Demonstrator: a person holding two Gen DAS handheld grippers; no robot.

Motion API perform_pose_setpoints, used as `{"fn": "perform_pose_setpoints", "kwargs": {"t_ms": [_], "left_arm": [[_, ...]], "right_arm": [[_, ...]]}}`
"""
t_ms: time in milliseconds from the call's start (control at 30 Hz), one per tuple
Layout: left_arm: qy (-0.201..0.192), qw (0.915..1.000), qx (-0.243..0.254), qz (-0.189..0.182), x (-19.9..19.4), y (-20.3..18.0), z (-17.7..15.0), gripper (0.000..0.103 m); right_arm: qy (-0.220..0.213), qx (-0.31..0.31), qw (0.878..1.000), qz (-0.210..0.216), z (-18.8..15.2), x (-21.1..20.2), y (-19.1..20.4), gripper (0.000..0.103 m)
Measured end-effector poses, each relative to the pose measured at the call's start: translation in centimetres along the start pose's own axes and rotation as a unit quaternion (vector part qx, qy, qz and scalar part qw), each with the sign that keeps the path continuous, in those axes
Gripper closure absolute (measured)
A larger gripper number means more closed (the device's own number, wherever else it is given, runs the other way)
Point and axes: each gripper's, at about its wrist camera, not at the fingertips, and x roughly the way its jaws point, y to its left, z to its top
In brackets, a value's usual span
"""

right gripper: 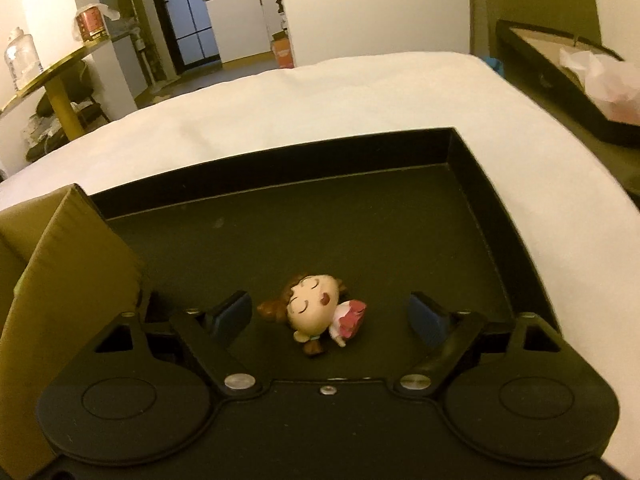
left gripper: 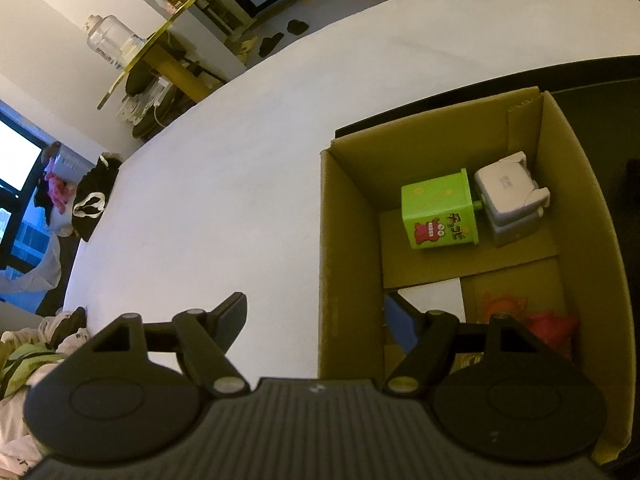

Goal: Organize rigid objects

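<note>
Lighting: dim, warm yellowish indoor cast in both views; cold blue daylight from a window (left gripper: 16, 168) at the left edge of the left wrist view. White bed cover (left gripper: 248, 152) is the brightest area, mildly washed out. Black tray (right gripper: 360, 220) swallows detail; soft shadow inside the cardboard box (left gripper: 348, 240). Quality: strong fisheye bending, straight edges curved, corners darkened. Mild softness and grain throughout; far room blurred; figurine (right gripper: 316, 312) fairly sharp

a white bed (right gripper: 360, 92) carries a black tray (right gripper: 460, 148) and, touching its left side, an open cardboard box (left gripper: 348, 208). dark clothes (left gripper: 94, 200) lie at the bed's far edge.
</note>
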Motion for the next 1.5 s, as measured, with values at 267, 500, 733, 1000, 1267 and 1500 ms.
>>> {"fn": "perform_pose_setpoints", "kwargs": {"t_ms": [267, 500, 733, 1000, 1267, 1500], "left_arm": [[-0.001, 0.9999, -0.011, -0.008, -0.9, 0.4, -1.0, 0.029], [-0.001, 0.9995, -0.028, -0.017, -1.4, 1.2, -2.0, 0.029], [-0.003, 0.9988, -0.041, -0.028, -1.7, 1.8, -2.9, 0.029], [-0.020, 0.9980, -0.044, -0.041, -2.1, 2.2, -3.4, 0.029], [-0.026, 0.9958, -0.054, -0.068, -2.0, 2.9, -4.1, 0.029], [-0.032, 0.9920, -0.072, -0.098, -1.8, 4.2, -4.6, 0.029]], "right_arm": [[0.010, 0.005, 1.000, 0.006, -0.3, -1.1, -0.3, 0.057], [0.003, -0.001, 1.000, 0.010, -0.7, -3.2, -0.5, 0.057], [-0.010, -0.002, 1.000, 0.009, -0.4, -5.3, -0.8, 0.057], [-0.005, -0.003, 1.000, 0.002, -0.9, -7.2, -0.7, 0.057], [0.006, -0.018, 1.000, -0.005, -0.6, -8.7, 0.2, 0.057], [-0.008, -0.043, 0.999, 0.010, 0.4, -10.1, 2.0, 0.057]]}}
